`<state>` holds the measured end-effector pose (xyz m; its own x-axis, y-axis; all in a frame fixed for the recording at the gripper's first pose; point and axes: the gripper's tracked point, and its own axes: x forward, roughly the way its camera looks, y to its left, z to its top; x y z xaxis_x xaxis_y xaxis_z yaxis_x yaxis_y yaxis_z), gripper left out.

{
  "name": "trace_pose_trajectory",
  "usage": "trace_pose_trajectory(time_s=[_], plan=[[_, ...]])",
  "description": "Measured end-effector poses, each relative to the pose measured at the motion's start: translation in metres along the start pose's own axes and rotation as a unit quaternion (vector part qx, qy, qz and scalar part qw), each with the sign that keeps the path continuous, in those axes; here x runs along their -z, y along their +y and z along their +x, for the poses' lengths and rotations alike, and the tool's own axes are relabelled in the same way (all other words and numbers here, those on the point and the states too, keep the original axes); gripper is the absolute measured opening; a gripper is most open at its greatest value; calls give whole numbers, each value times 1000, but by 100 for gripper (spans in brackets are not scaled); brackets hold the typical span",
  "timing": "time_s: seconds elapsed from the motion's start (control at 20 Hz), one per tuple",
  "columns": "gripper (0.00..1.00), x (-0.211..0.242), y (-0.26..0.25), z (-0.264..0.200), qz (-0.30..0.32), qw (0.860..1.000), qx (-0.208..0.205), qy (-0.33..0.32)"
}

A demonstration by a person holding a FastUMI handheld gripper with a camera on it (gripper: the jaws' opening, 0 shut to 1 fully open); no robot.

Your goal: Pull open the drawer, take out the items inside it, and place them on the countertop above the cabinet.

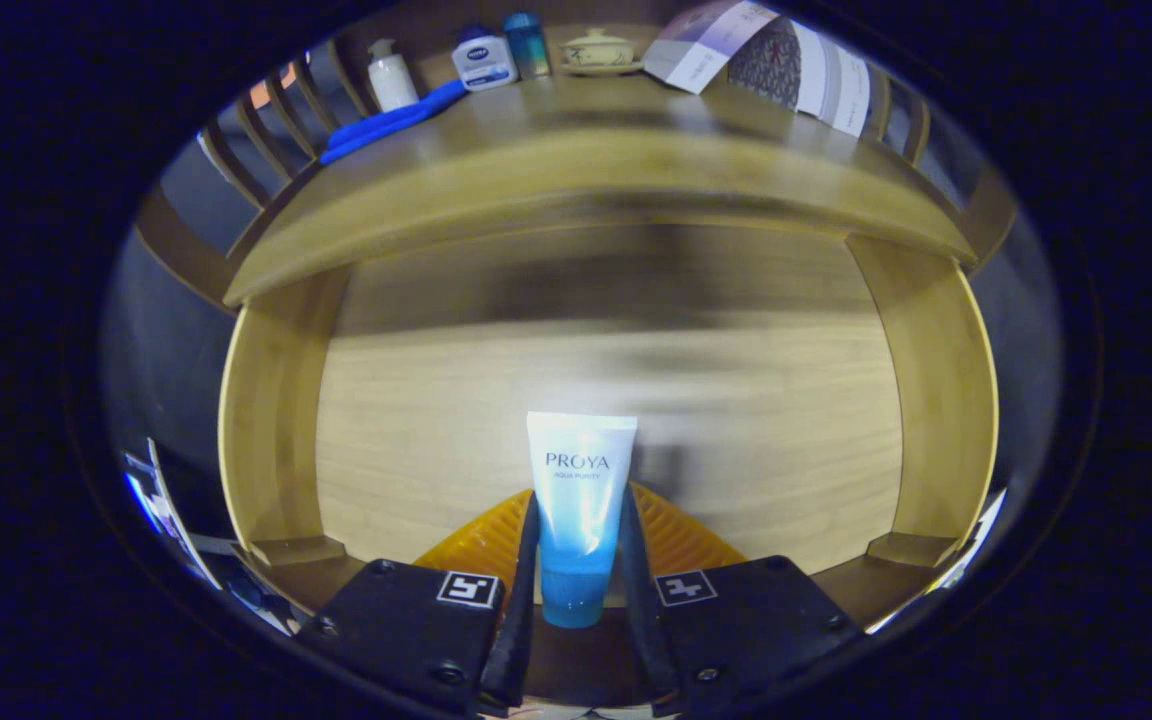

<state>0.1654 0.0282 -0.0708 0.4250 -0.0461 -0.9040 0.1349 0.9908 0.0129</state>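
So right now I'm looking down the gripper (578, 560) and its two fingers are clamping a tube (579, 500) of face wash, one finger pressing on each side of it. The tube is standing with its long axis running straight away from me along the fingers: the darker cap end is sitting down between the finger bases, and the flat crimped end is pointing up and forward, out past the fingertips. It's looking pretty much centred and not tilting to either side.

Behind the tube I'm seeing the open drawer (596, 420), its pale wooden bottom blurring a bit, with the side walls curving up on both sides. Just beyond the fingers, something orange and ribbed (681, 535) is peeking out from behind the tube; I can't tell what it is.

Above the drawer the countertop (586, 150) is holding a blue cloth (391, 122), a white pump bottle (391, 78), a white and blue bottle (483, 60), a darker blue bottle (528, 44), a small lidded cup (598, 50) and some printed paper (766, 60) leaning at the back.
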Motion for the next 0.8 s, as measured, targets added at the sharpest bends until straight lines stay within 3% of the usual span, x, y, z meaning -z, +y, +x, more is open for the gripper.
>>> trace_pose_trajectory(time_s=[0.6, 0.8], plan=[[43, -58, 18, -63, 11, 996, -38, -80], [43, -84, 22, -76, 9, 994, -34, -106]])
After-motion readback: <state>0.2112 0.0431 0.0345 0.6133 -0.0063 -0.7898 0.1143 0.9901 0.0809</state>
